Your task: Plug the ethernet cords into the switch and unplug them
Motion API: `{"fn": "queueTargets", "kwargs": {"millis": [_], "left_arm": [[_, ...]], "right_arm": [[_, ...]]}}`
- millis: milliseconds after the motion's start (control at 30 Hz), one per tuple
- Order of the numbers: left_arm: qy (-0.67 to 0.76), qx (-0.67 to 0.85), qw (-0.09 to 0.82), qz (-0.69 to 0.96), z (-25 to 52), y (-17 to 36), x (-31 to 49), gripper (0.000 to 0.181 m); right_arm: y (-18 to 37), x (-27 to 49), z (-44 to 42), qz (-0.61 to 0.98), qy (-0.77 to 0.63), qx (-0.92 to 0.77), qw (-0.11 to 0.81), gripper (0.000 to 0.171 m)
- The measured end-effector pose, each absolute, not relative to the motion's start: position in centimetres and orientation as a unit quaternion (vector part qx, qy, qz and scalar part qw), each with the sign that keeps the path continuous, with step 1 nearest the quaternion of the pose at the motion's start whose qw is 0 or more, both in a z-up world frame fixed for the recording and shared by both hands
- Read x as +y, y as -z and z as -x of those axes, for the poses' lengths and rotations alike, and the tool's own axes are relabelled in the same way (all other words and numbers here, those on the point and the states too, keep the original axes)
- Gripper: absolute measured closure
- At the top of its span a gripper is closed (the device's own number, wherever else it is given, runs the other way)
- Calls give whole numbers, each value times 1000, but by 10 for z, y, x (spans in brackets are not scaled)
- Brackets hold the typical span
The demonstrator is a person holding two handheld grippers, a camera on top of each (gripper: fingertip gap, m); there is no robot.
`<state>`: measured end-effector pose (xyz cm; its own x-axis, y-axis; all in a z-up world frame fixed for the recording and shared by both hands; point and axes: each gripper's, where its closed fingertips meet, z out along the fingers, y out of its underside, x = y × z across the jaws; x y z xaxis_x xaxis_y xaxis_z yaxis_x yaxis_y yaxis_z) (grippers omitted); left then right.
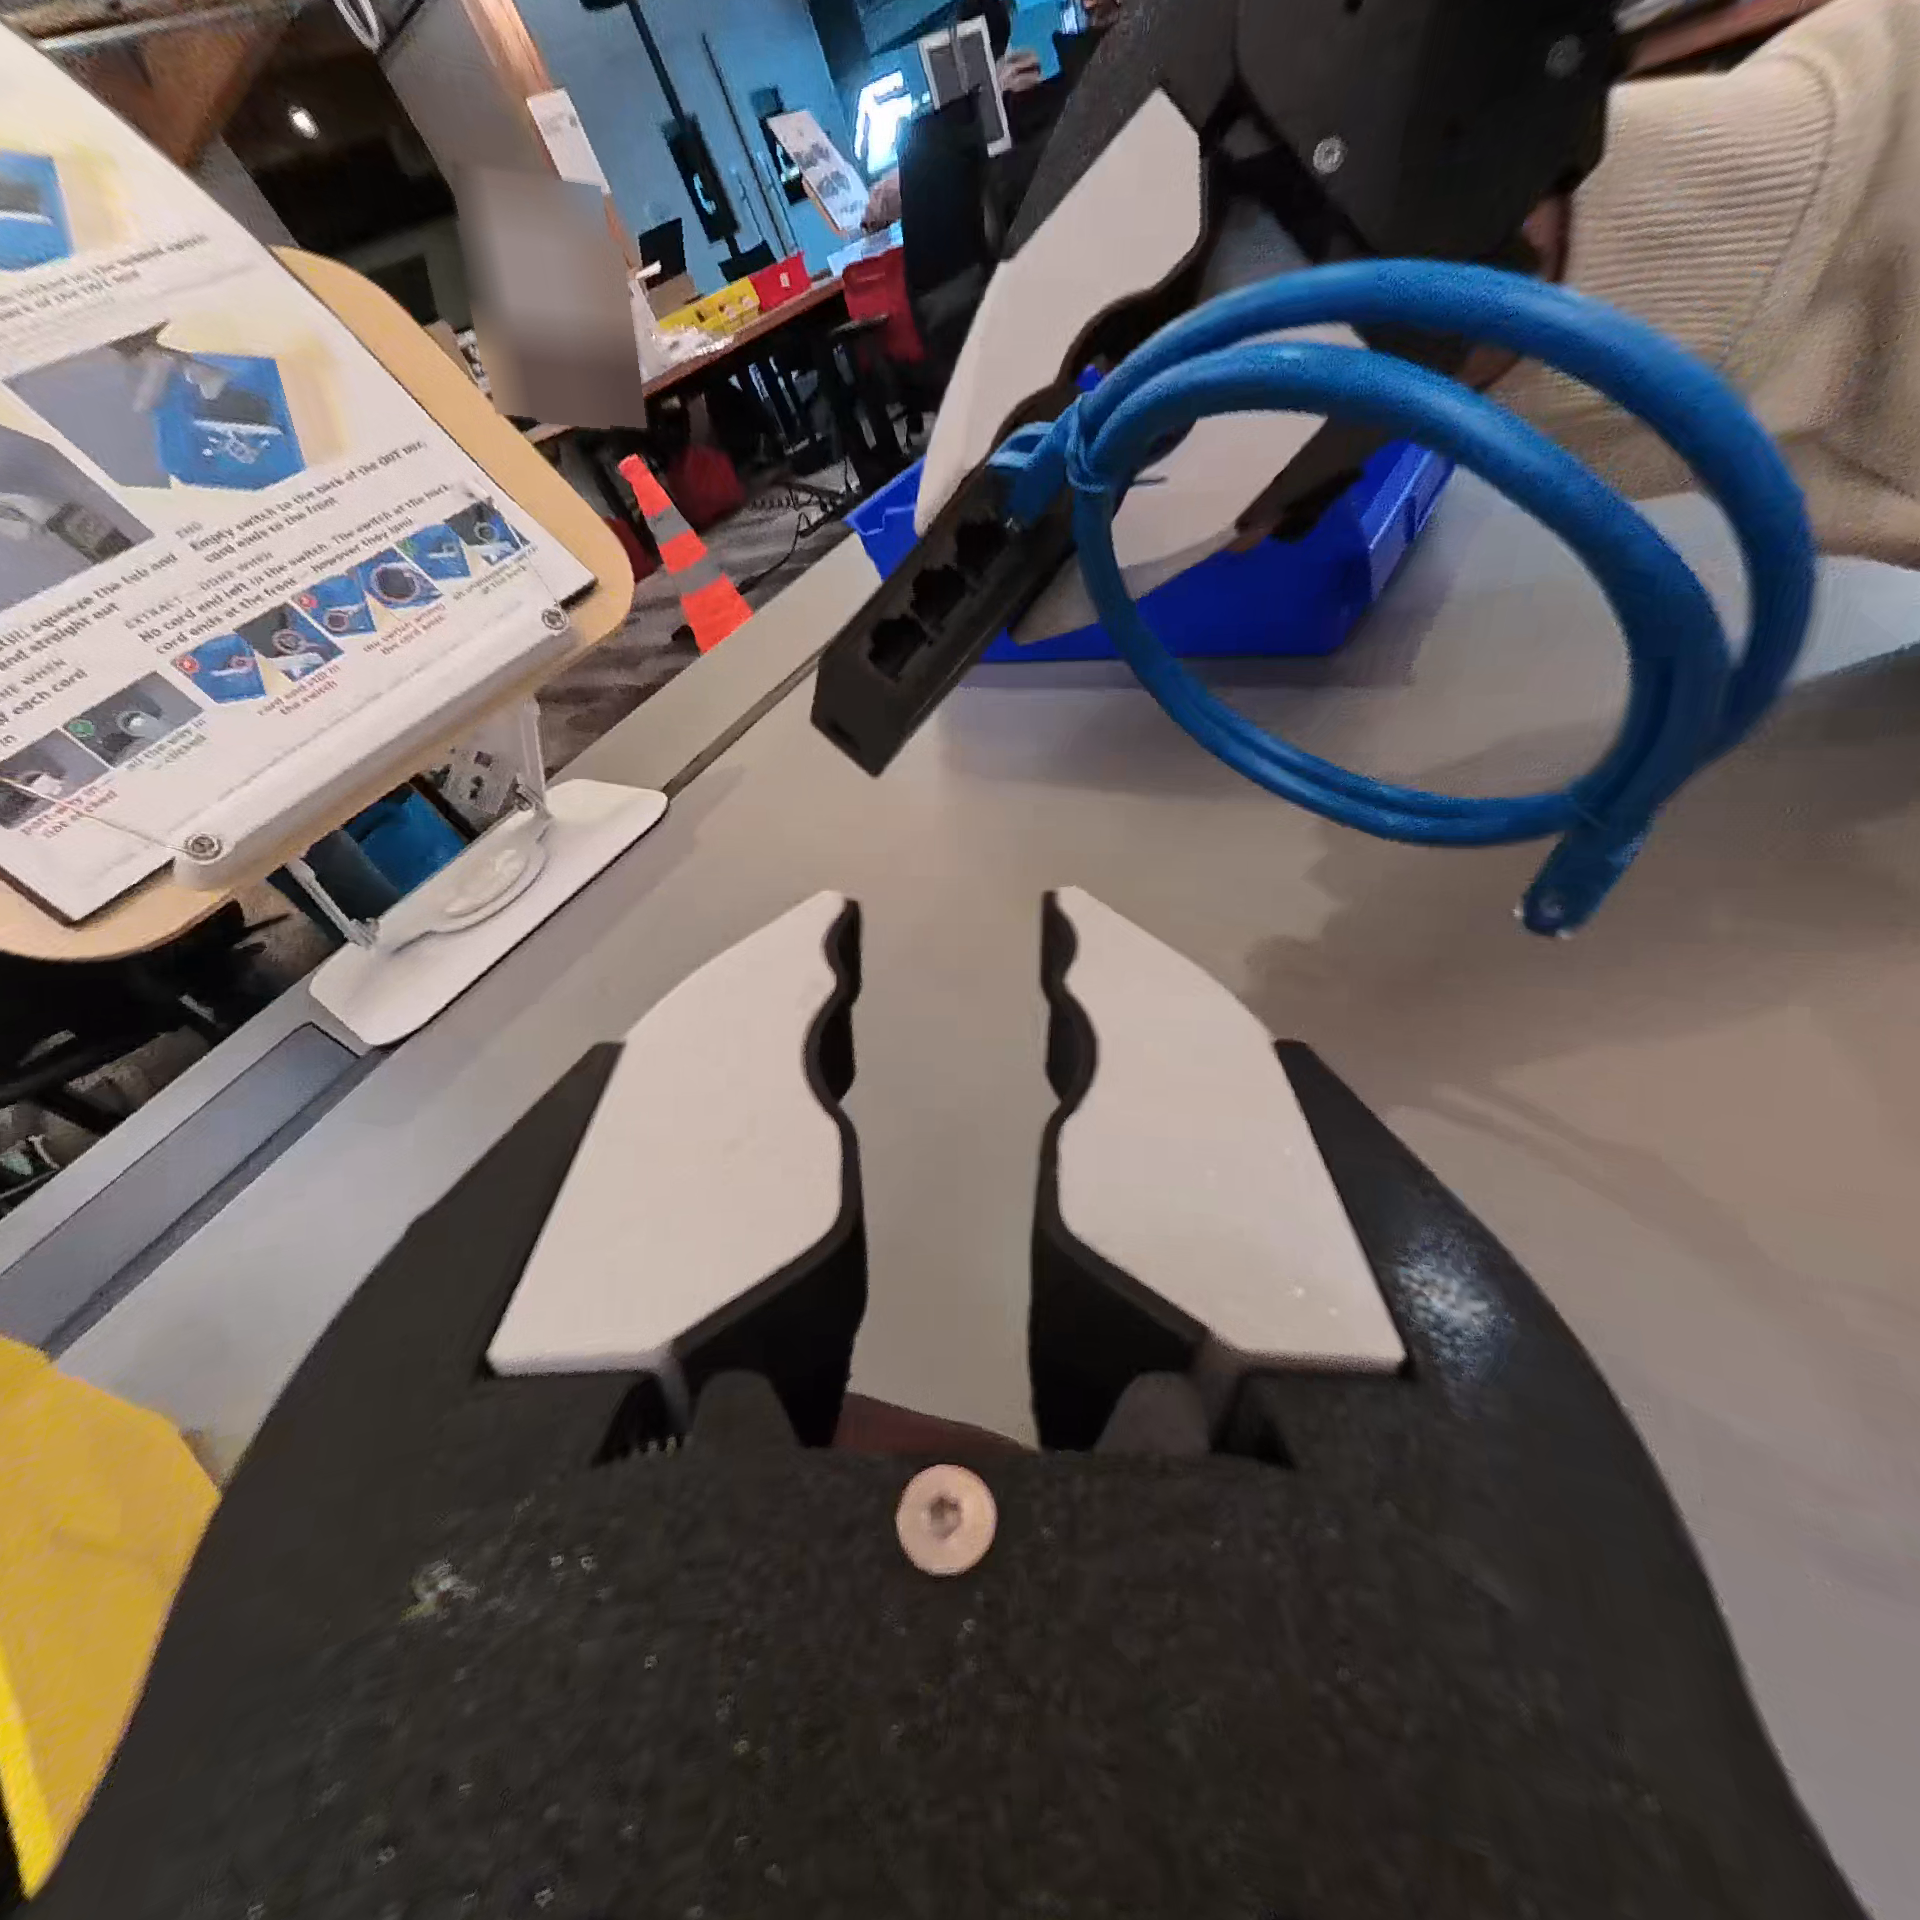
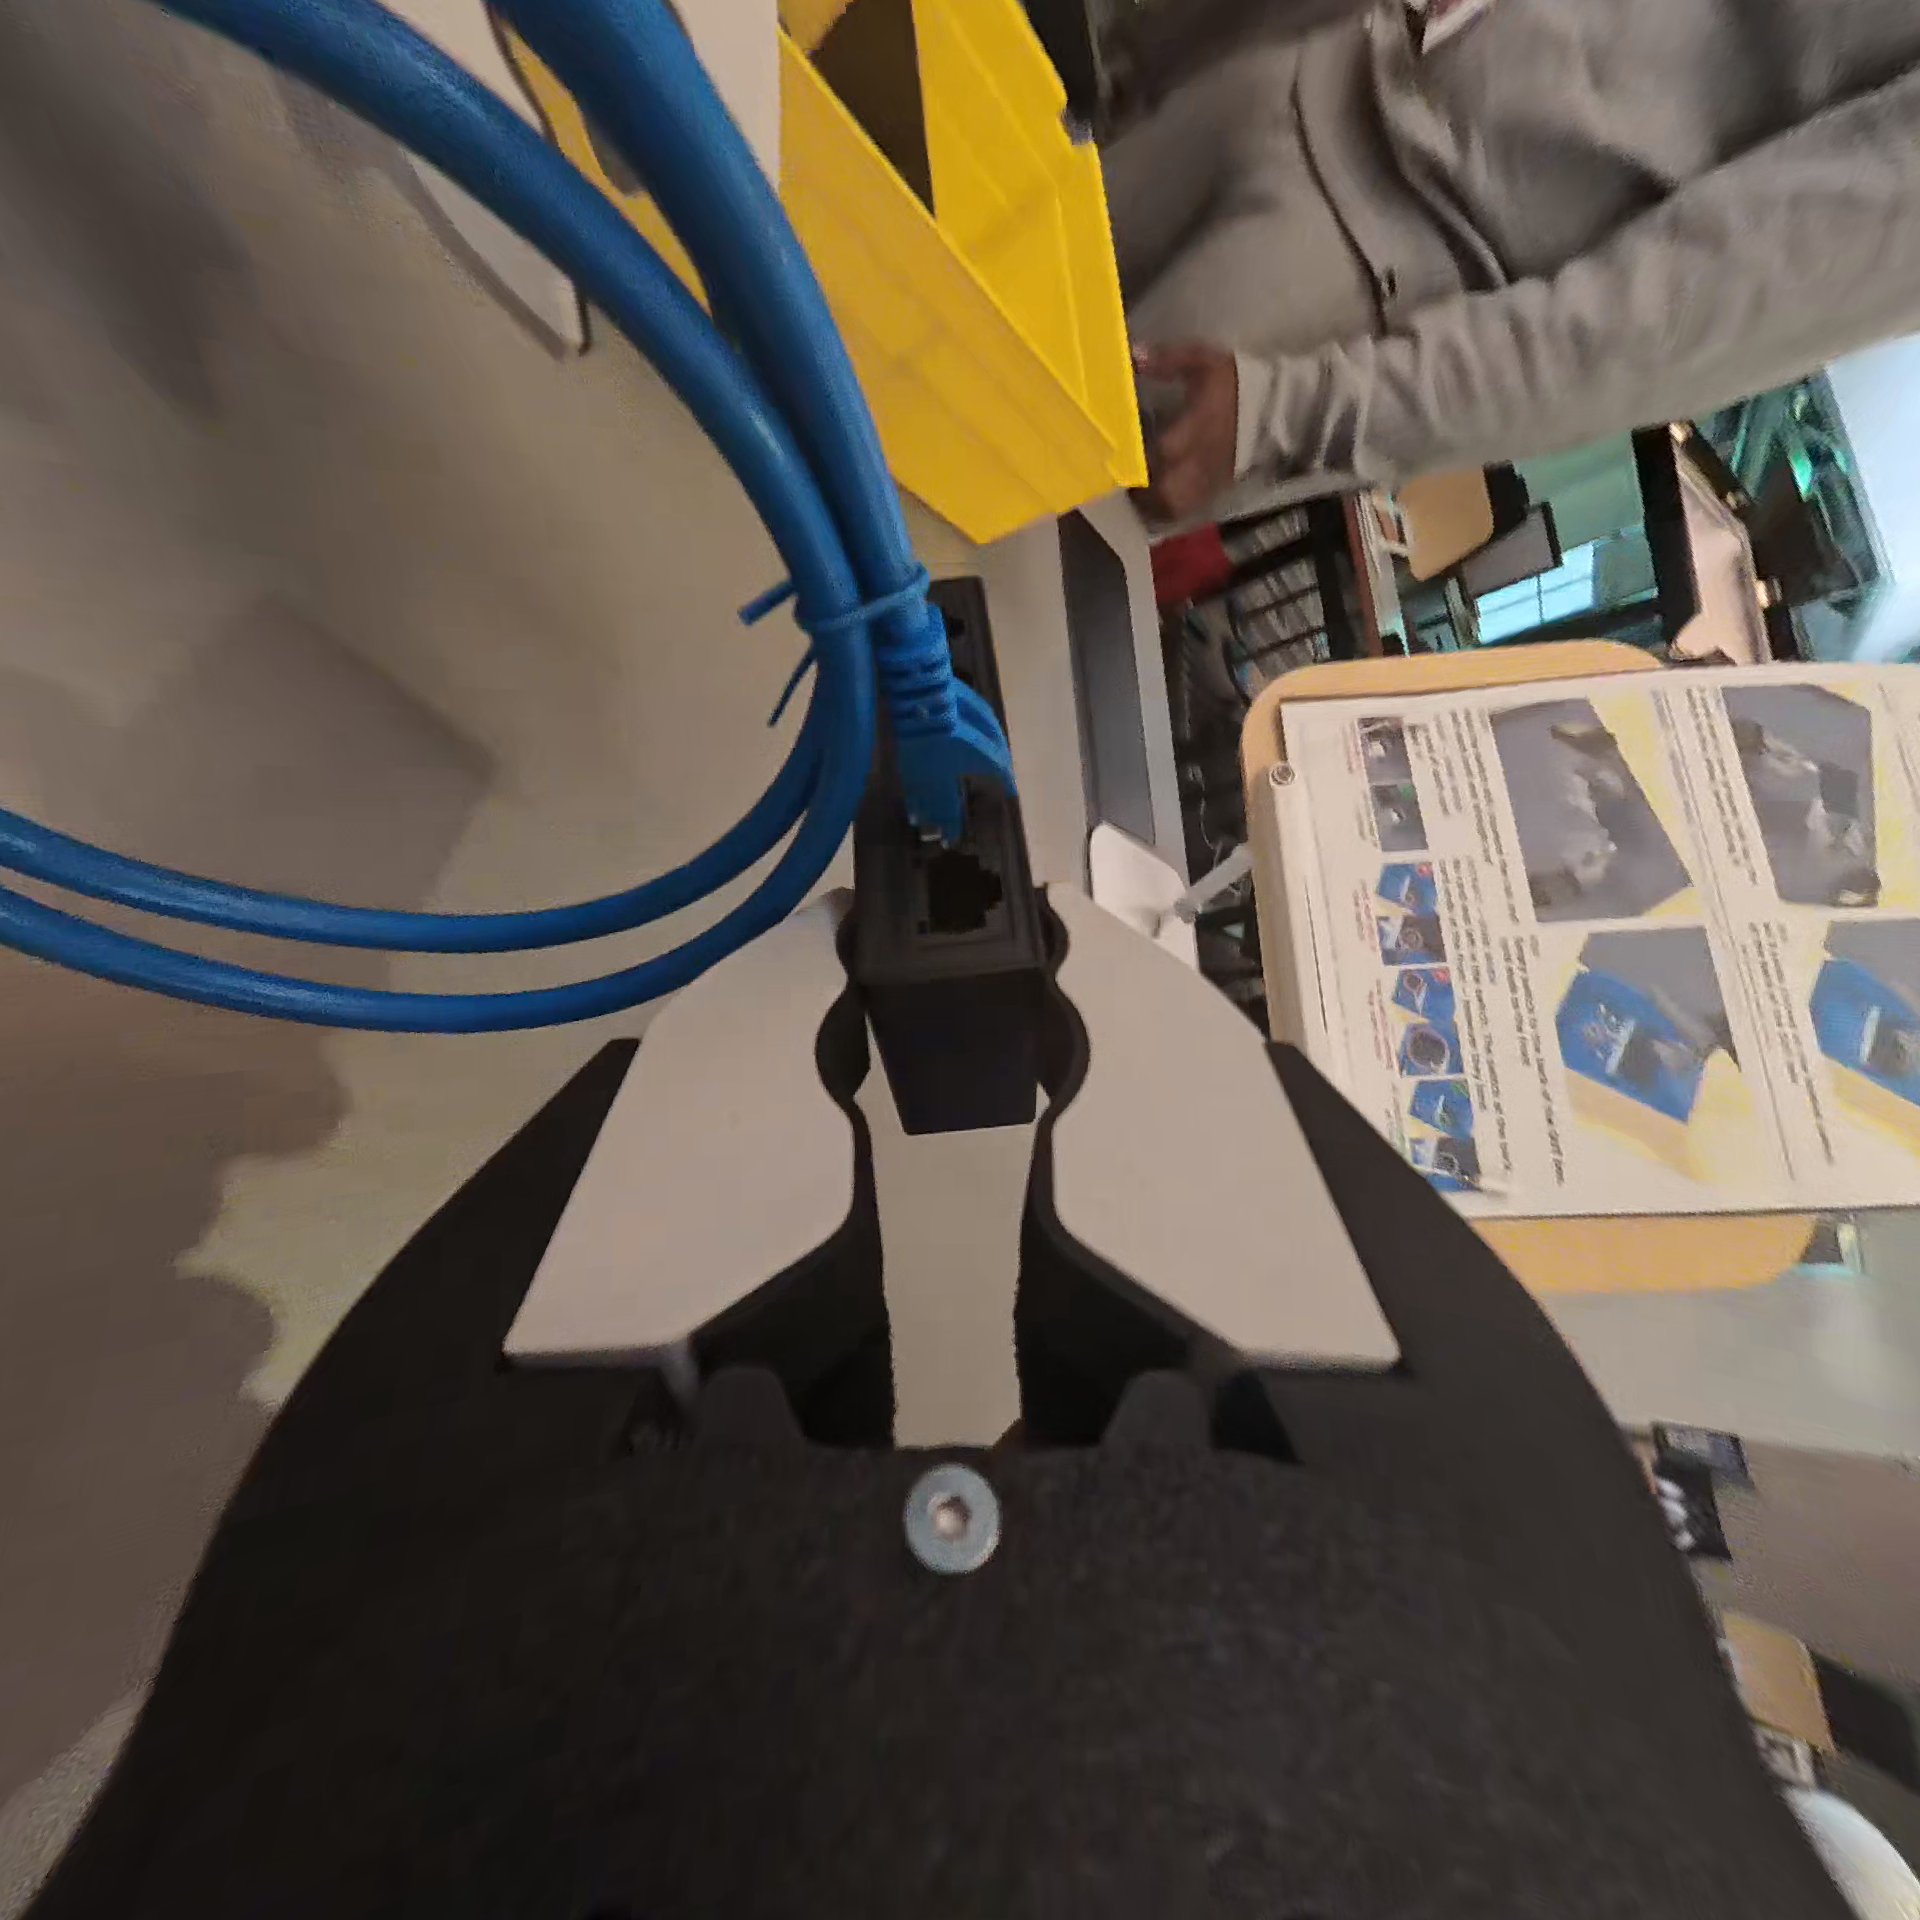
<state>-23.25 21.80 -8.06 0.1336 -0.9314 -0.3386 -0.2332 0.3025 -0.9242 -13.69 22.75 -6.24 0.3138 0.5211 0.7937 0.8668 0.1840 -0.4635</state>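
The right gripper clamps one end of a black switch, holding it in the air above a grey table, its row of ports facing the left wrist camera. One plug of a blue cord sits in a port near the gripped end, and the rest of the cord hangs beside the switch in a double loop bound by a thin blue tie. The cord's free plug dangles off the bottom of the loop, just above the tabletop and touching nothing. The left gripper hovers low over the table with its jaws apart and nothing between them, pointed toward the switch but well short of it. A blue bin stands on the table behind the switch; a yellow bin shows in the right wrist view, beyond the cord. An instruction sheet on a tilted stand rises at the table's left edge. A person's grey sleeve crosses the top of the right wrist view.
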Motion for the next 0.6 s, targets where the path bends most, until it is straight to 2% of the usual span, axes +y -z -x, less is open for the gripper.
{"fn": "queueTargets", "kwargs": {"millis": [100, 133, 200, 267, 300, 367, 500, 600], "left_arm": [[241, 598, 572, 507, 225, 86, 226, 122], [225, 609, 577, 496, 223, 87, 223, 121], [212, 630, 578, 473, 220, 89, 214, 128], [210, 653, 575, 445, 217, 93, 200, 148], [209, 664, 573, 432, 217, 94, 194, 151], [231, 678, 555, 424, 217, 97, 184, 153], [285, 672, 570, 377, 216, 84, 168, 154], [291, 675, 566, 374, 213, 87, 166, 154]], "right_arm": [[69, 209, 170, 624, 73, -573, 526, 143], [72, 203, 180, 632, 40, -572, 521, 143], [78, 193, 189, 645, 4, -577, 501, 143], [79, 182, 199, 646, -29, -585, 489, 143], [78, 177, 202, 646, -40, -585, 489, 143], [80, 168, 204, 646, -49, -600, 470, 143], [59, 146, 213, 589, -134, -595, 530, 142], [70, 147, 202, 616, -142, -588, 505, 140]]}}
